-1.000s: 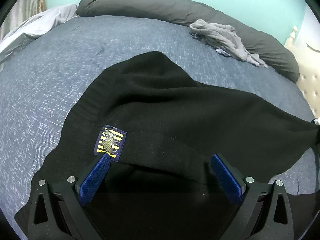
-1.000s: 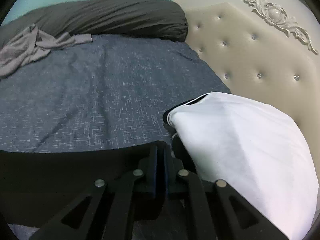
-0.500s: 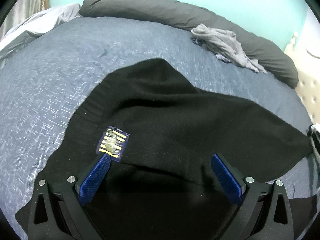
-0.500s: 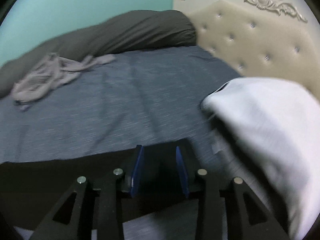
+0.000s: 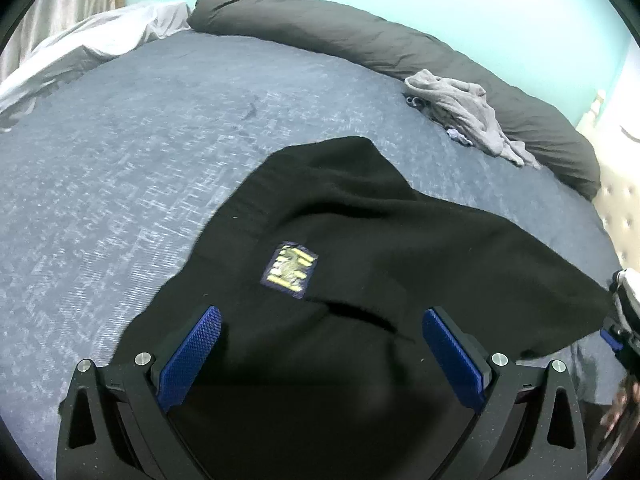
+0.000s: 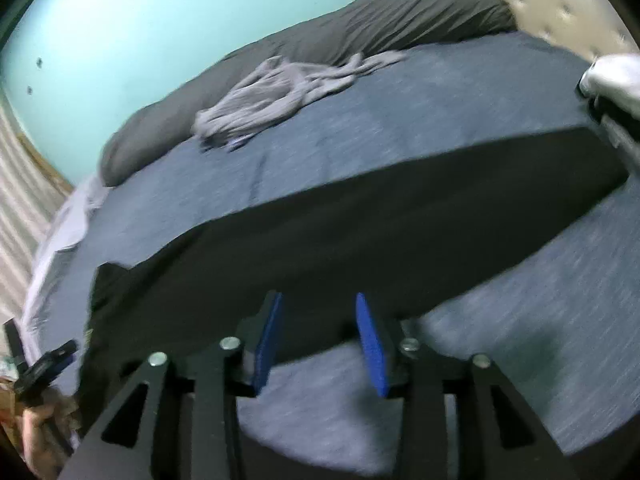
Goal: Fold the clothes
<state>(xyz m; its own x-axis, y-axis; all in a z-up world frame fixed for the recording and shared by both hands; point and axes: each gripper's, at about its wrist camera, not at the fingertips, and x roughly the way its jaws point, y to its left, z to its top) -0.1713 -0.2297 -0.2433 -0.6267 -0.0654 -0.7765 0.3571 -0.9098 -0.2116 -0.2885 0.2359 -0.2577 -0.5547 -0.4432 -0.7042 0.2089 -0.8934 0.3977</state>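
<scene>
A black garment [image 5: 360, 240] with a small yellow and navy patch [image 5: 289, 269] lies spread on the blue bed sheet [image 5: 120, 168]. My left gripper [image 5: 320, 344] hovers over its near part, jaws wide open, the cloth below the blue pads [image 5: 192, 356] and not pinched. In the right wrist view the garment [image 6: 360, 232] runs as a dark band across the bed. My right gripper [image 6: 318, 320] is at its near edge, jaws opening; the fabric edge shows between the pads, which do not press on it. The right gripper [image 5: 618, 336] also shows at the left view's right edge.
A crumpled grey garment [image 5: 468, 120] lies against a long dark grey bolster [image 5: 360, 36] at the far side. A white pillow [image 6: 612, 76] and a tufted cream headboard [image 5: 624, 216] stand to the right. Pale bedding [image 5: 80, 48] is bunched at the far left.
My right gripper let go of the black cloth's corner, opened and swung left away from the white pillow. The corner dropped onto the bed. My left gripper drew back from the patch.
</scene>
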